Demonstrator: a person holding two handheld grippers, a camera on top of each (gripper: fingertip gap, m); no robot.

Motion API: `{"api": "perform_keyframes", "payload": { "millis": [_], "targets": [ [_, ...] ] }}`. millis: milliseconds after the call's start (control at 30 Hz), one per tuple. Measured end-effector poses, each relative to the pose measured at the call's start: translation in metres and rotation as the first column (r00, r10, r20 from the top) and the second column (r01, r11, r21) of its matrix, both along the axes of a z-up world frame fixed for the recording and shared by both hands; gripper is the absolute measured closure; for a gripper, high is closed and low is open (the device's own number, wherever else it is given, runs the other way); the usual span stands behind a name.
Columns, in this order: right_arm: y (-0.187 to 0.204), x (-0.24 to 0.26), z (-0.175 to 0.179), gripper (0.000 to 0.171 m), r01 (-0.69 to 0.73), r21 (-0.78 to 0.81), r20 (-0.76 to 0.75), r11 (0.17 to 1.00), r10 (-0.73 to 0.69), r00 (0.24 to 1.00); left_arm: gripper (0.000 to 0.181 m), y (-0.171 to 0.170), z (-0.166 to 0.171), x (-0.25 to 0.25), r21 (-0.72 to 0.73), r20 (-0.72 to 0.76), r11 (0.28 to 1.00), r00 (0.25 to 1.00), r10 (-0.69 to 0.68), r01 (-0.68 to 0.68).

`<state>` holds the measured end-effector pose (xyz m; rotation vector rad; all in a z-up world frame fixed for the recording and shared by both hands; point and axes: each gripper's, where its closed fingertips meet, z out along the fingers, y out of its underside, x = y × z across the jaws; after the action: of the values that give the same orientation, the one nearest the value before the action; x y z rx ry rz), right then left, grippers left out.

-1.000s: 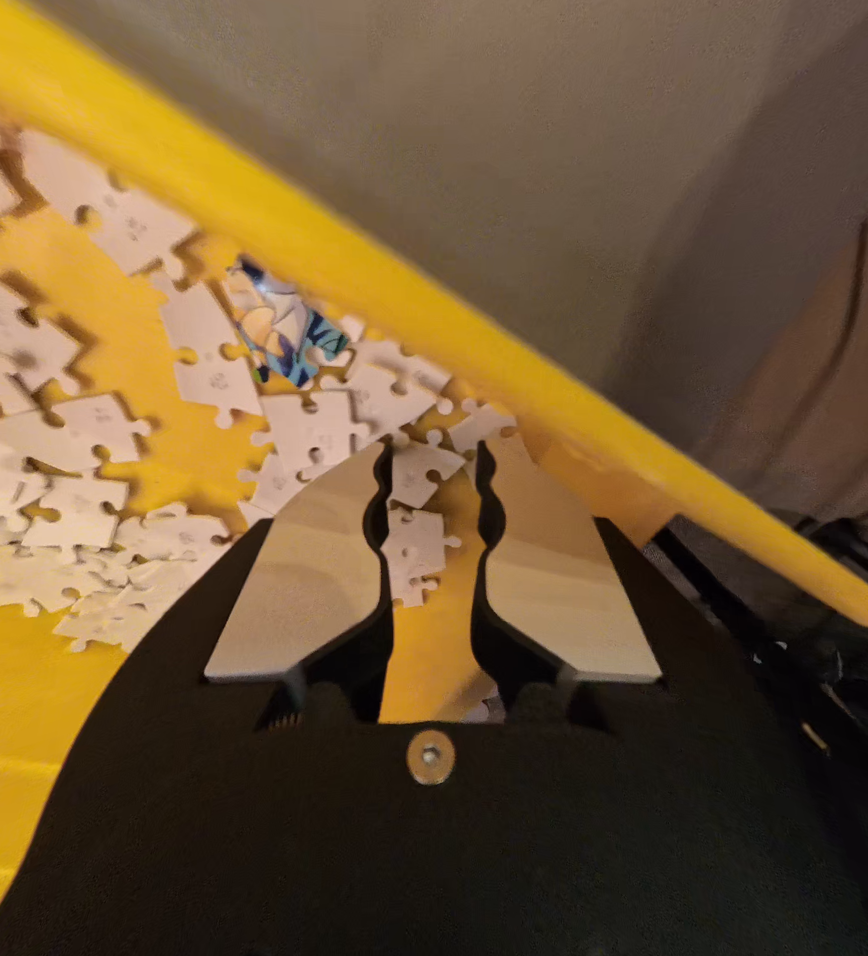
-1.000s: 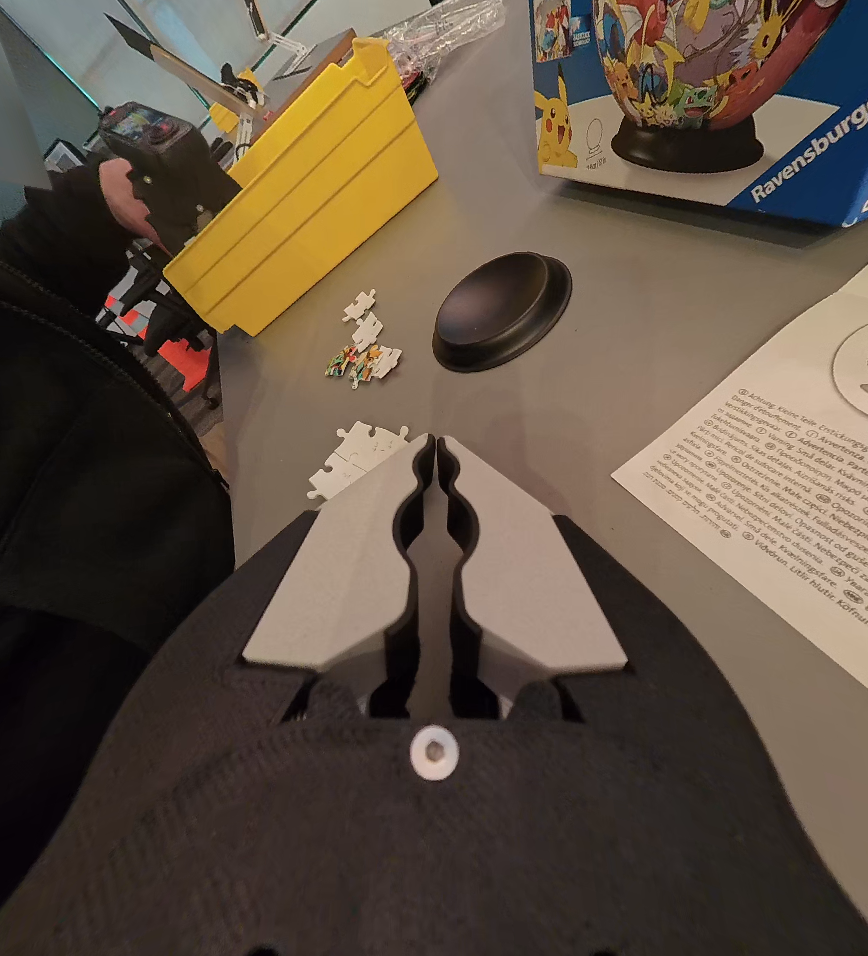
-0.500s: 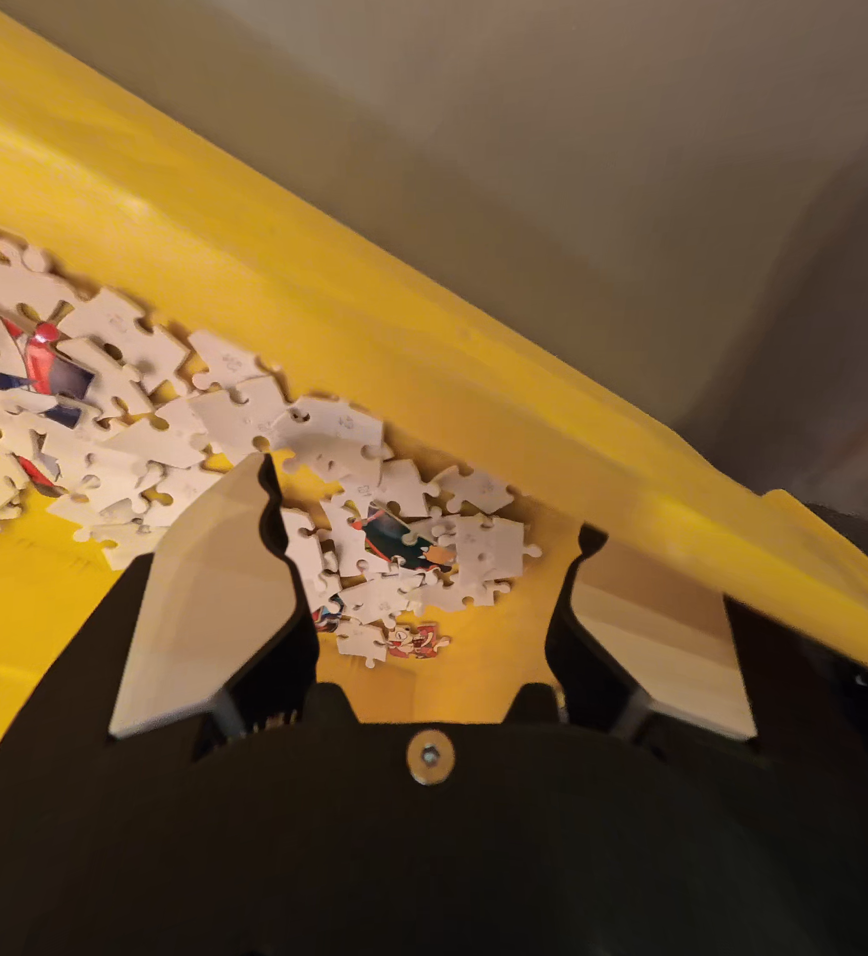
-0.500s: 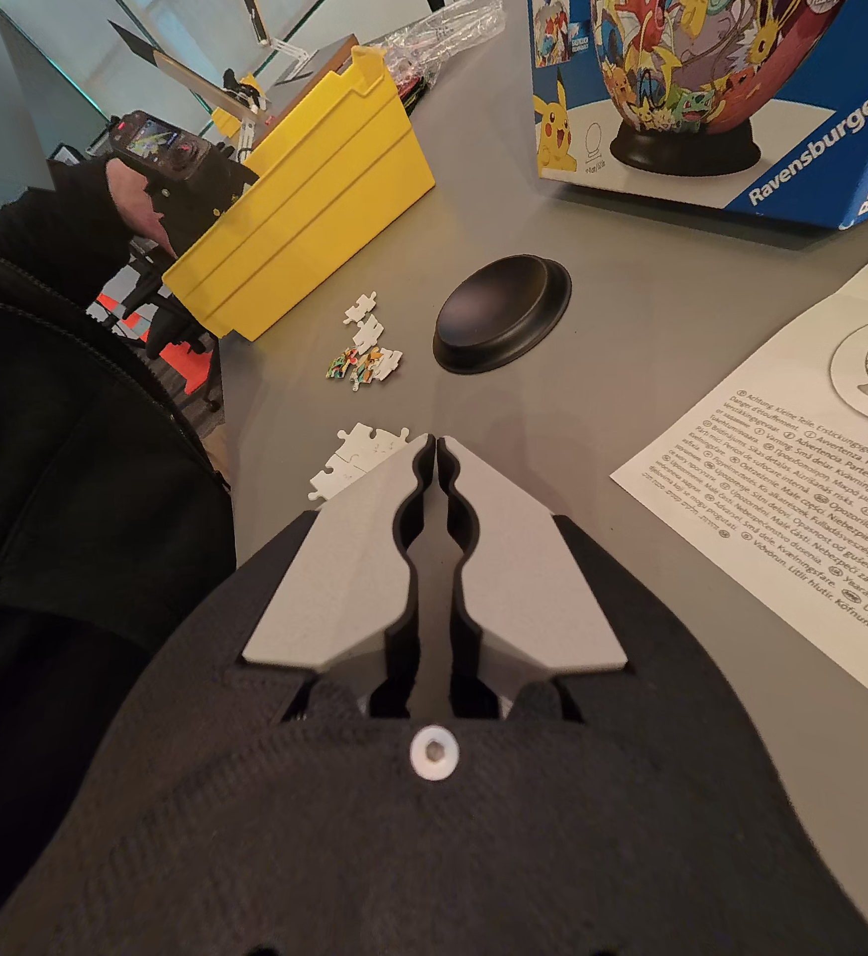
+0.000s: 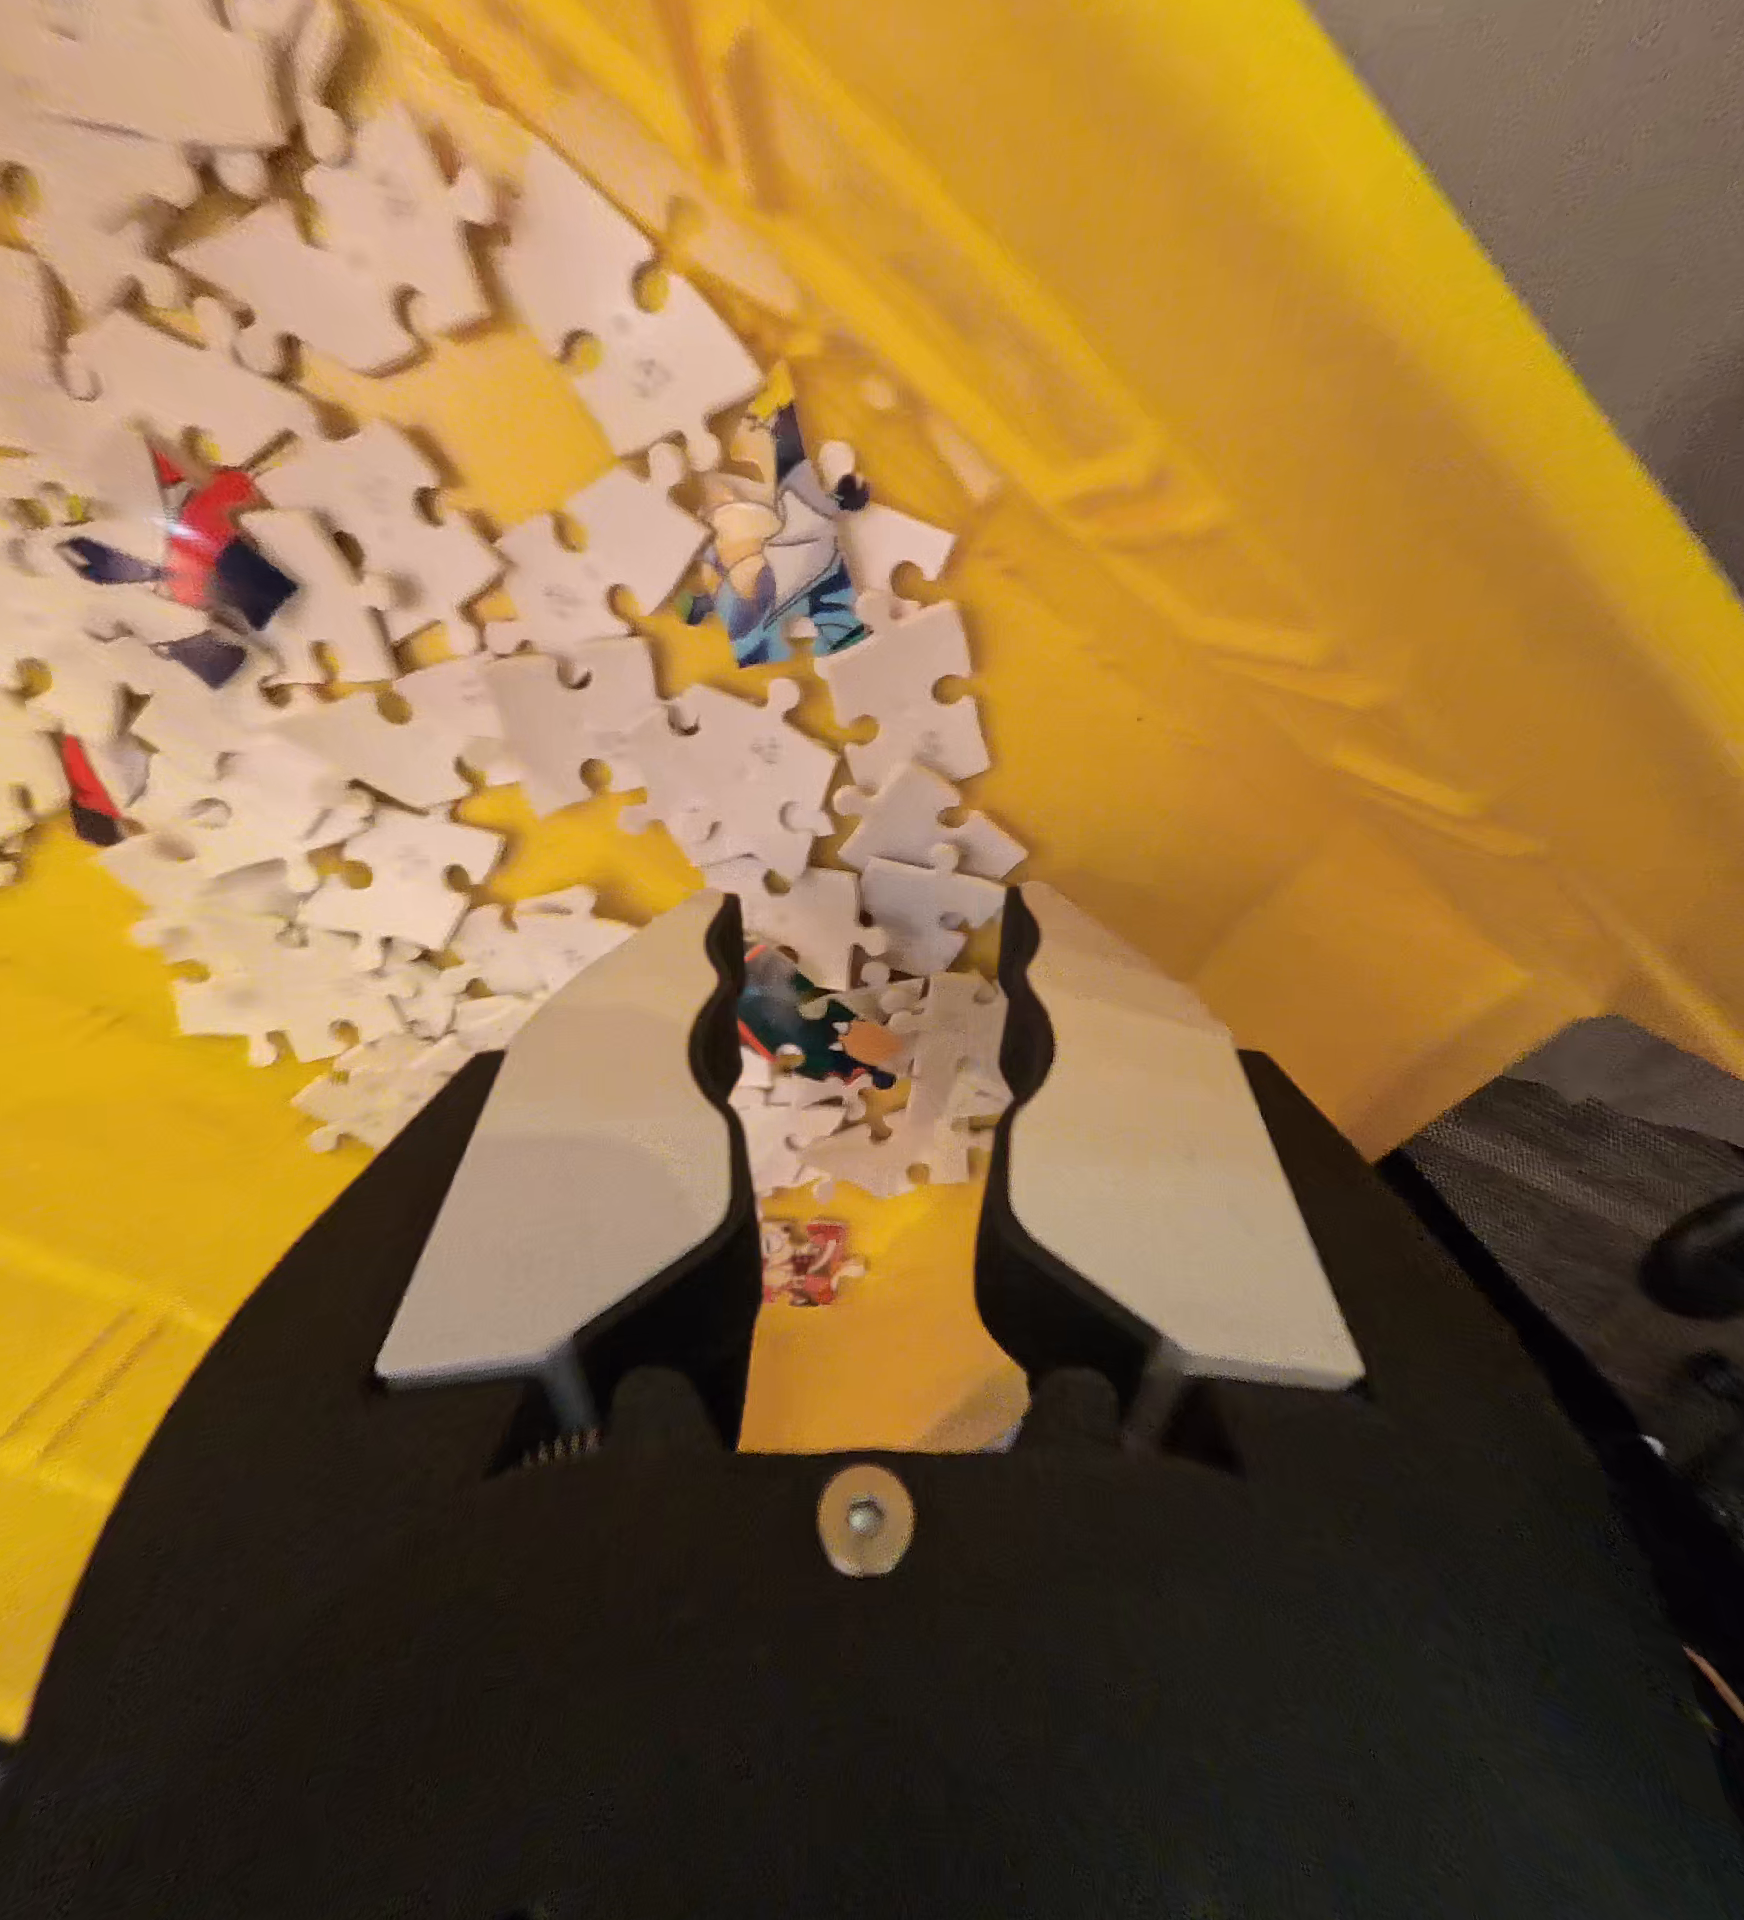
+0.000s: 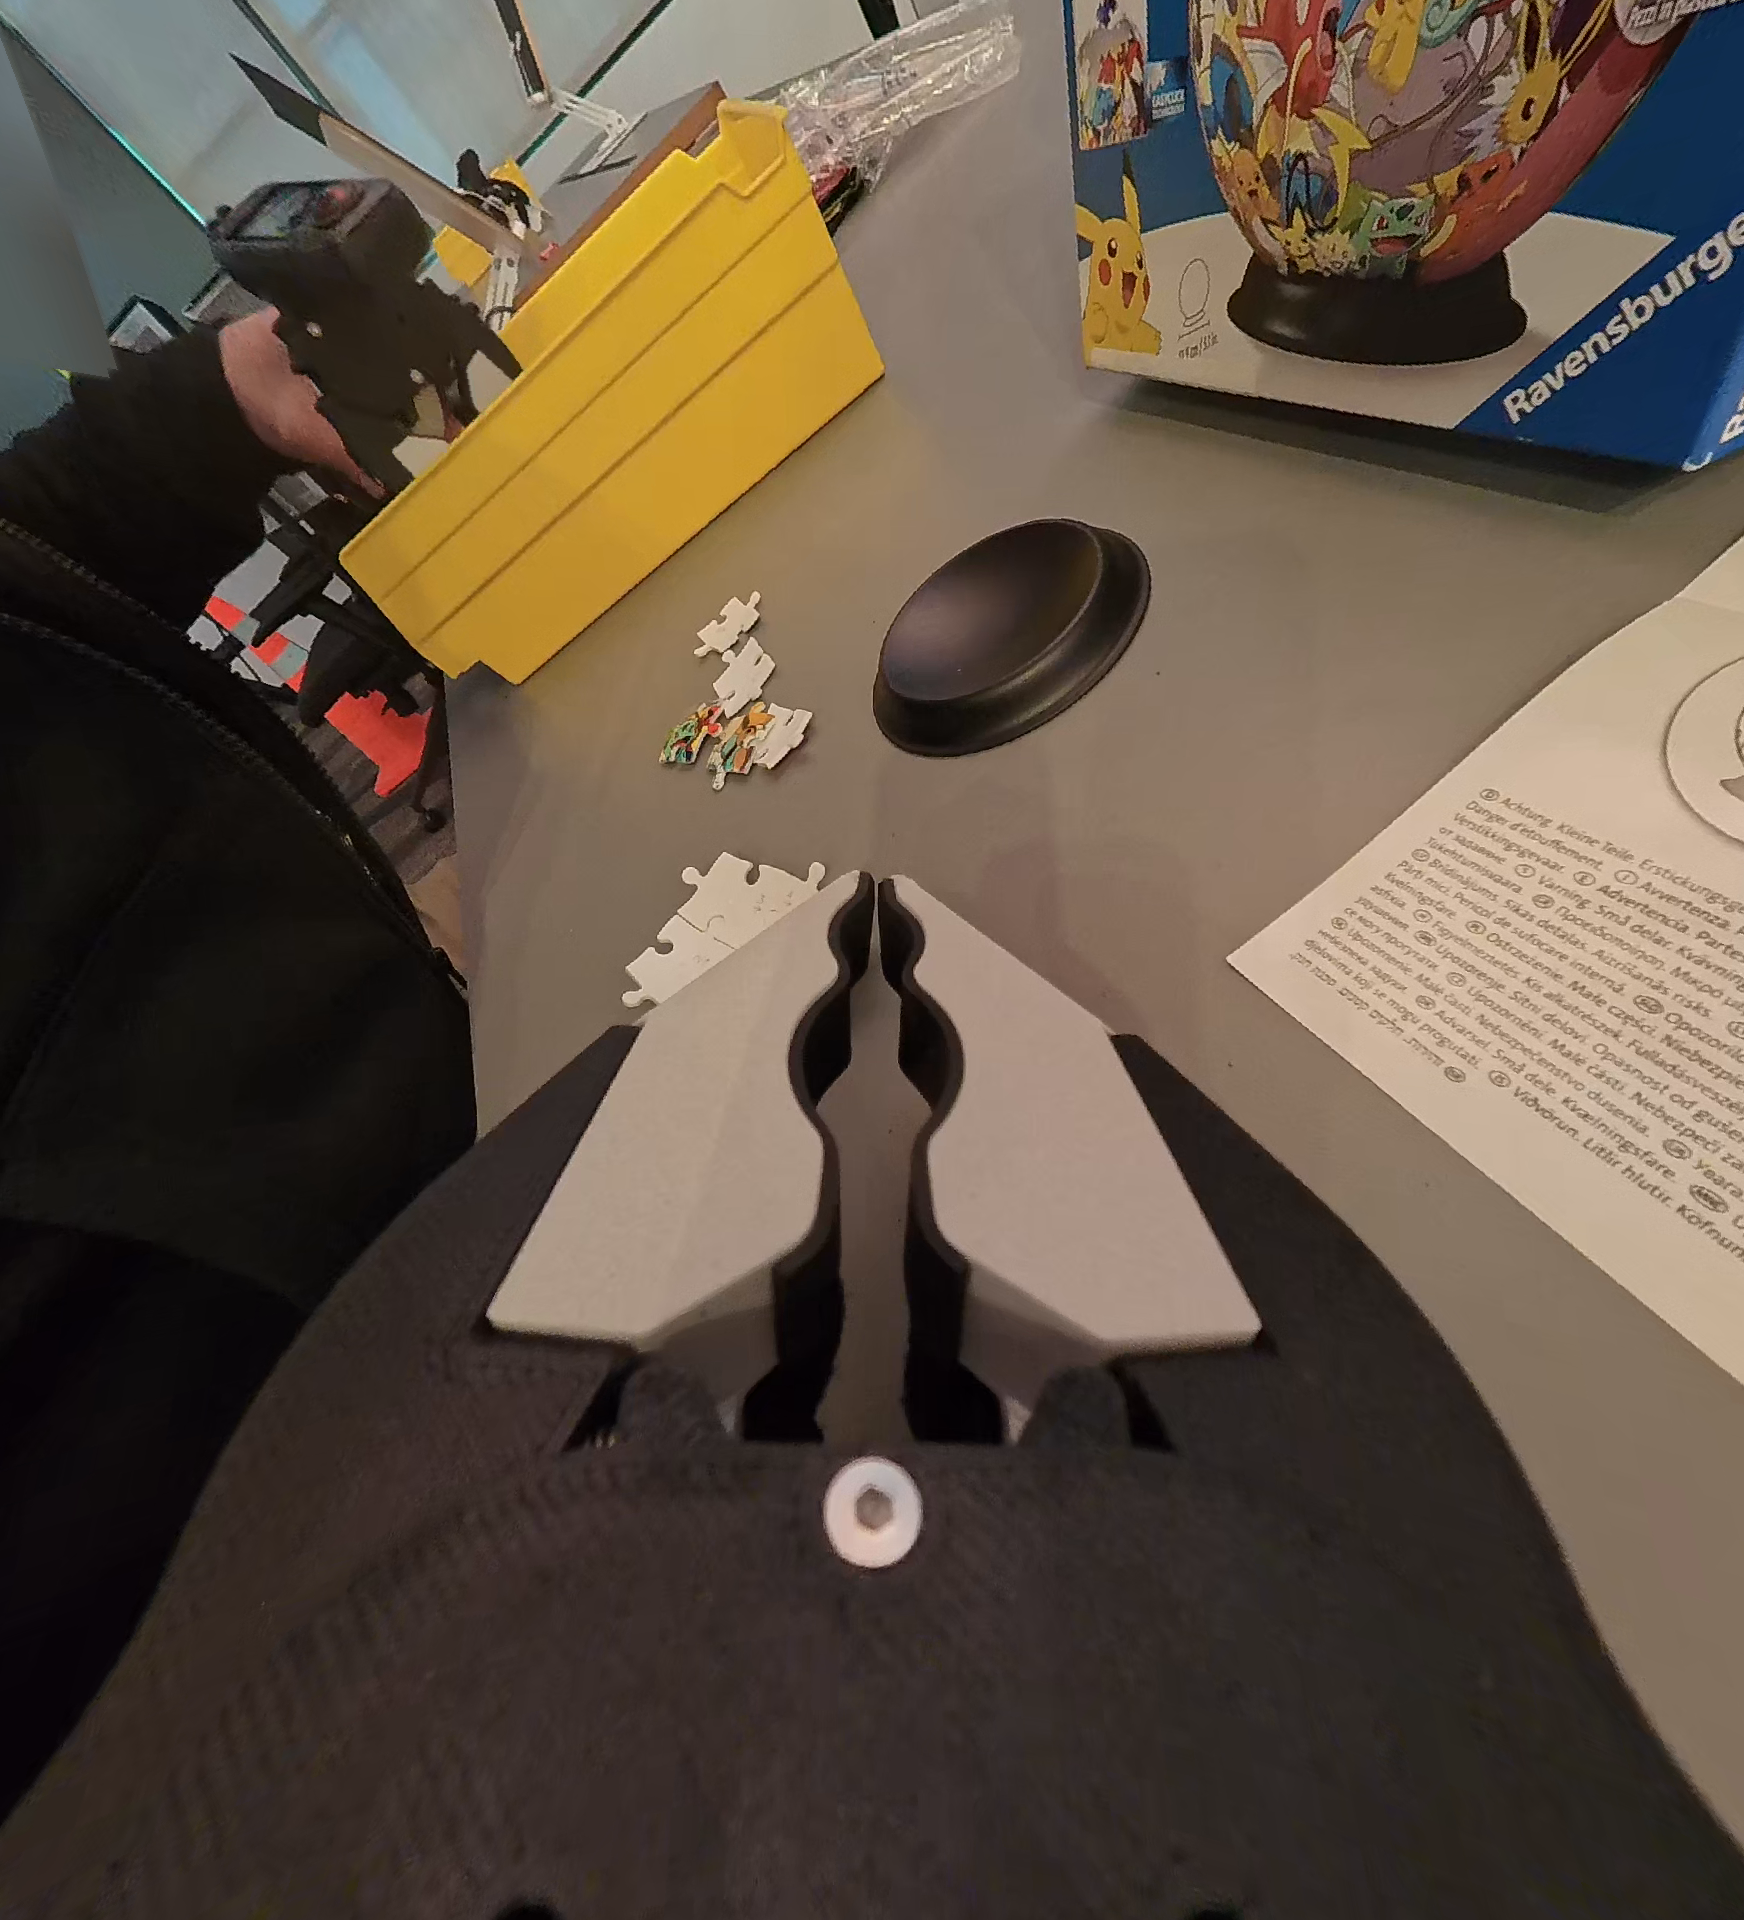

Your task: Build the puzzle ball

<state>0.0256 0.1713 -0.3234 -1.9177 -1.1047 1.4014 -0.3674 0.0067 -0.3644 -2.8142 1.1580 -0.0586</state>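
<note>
My left gripper (image 5: 873, 914) is open inside the yellow bin (image 5: 1211, 582), low over a heap of puzzle pieces (image 5: 577, 686) that lie mostly white side up. A coloured piece (image 5: 816, 1034) and a small red piece (image 5: 808, 1262) lie between its jaws; nothing is gripped. My right gripper (image 6: 869, 883) is shut and empty above the grey table (image 6: 1211, 831). Just left of its tips lie joined white pieces (image 6: 722, 920). Farther off are a small cluster of pieces (image 6: 743, 712) and the black round stand (image 6: 1013, 634). The left gripper (image 6: 369, 312) also shows there at the bin (image 6: 629, 416).
The blue puzzle box (image 6: 1470, 208) stands at the back right. A printed instruction sheet (image 6: 1574, 987) lies at the right. A clear plastic bag (image 6: 899, 73) lies behind the bin. A person's dark sleeve (image 6: 120, 935) fills the left side.
My left gripper opened wide, then narrowed partway, and moved across the pieces in the bin, tilting deeper in. My right gripper has not moved.
</note>
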Motion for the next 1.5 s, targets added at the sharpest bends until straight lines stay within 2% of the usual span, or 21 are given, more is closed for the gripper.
{"api": "perform_keyframes", "payload": {
  "millis": [100, 233, 400, 467, 800, 933, 1067, 1233, 1400, 1467, 1500],
  "targets": [
    [0.0, 0.0, 0.0, 0.171, 0.001, 0.0, -0.003, 1.0, -0.001, 1.0, 0.137, -0.004, -0.006, 0.012, -0.025, 0.053, 0.999, 0.998, -0.026, 0.027],
    [0.0, 0.0, 0.001, 0.171, 0.0, 0.0, -0.007, 1.0, 0.0, 1.0, 0.15, -0.005, -0.013, 0.013, -0.031, 0.016, 0.996, 0.997, -0.08, 0.081],
    [0.0, 0.001, 0.002, 0.171, 0.001, 0.0, -0.015, 1.0, -0.001, 1.0, 0.152, -0.005, -0.012, 0.013, -0.045, 0.037, 0.995, 0.995, -0.09, 0.092],
    [0.0, 0.001, 0.003, 0.171, 0.001, 0.0, -0.018, 1.0, -0.001, 1.0, 0.158, -0.005, -0.01, 0.014, -0.039, 0.059, 0.995, 0.995, -0.085, 0.088],
    [0.0, 0.001, 0.004, 0.171, 0.001, 0.001, -0.028, 1.0, -0.001, 1.0, 0.179, 0.014, 0.01, 0.006, 0.049, 0.163, 0.997, 0.986, 0.046, -0.054],
    [0.0, 0.001, 0.004, 0.171, 0.001, 0.001, -0.03, 1.0, -0.001, 1.0, 0.179, 0.018, 0.02, 0.003, 0.074, 0.216, 0.991, 0.972, 0.097, -0.115],
    [0.0, 0.001, 0.004, 0.171, 0.0, 0.001, -0.03, 1.0, 0.0, 1.0, 0.179, 0.023, 0.044, 0.003, 0.147, 0.235, 0.977, 0.965, 0.119, -0.156],
    [0.0, 0.001, 0.004, 0.171, -0.001, 0.002, -0.029, 1.0, 0.001, 1.0, 0.179, 0.037, 0.097, 0.02, 0.312, 0.284, 0.924, 0.95, 0.131, -0.221],
    [-0.001, 0.001, 0.005, 0.171, -0.006, 0.004, -0.033, 1.0, 0.006, 0.999, 0.179, 0.063, 0.153, 0.068, 0.457, 0.401, 0.85, 0.914, 0.067, -0.263],
    [-0.001, 0.001, 0.006, 0.171, -0.005, 0.006, -0.04, 1.0, 0.005, 0.999, 0.179, 0.072, 0.163, 0.099, 0.483, 0.432, 0.837, 0.901, 0.03, -0.259],
    [-0.001, 0.001, 0.007, 0.171, -0.004, 0.006, -0.043, 1.0, 0.004, 0.999, 0.179, 0.076, 0.161, 0.111, 0.498, 0.399, 0.834, 0.917, 0.023, -0.238]
  ]
}}
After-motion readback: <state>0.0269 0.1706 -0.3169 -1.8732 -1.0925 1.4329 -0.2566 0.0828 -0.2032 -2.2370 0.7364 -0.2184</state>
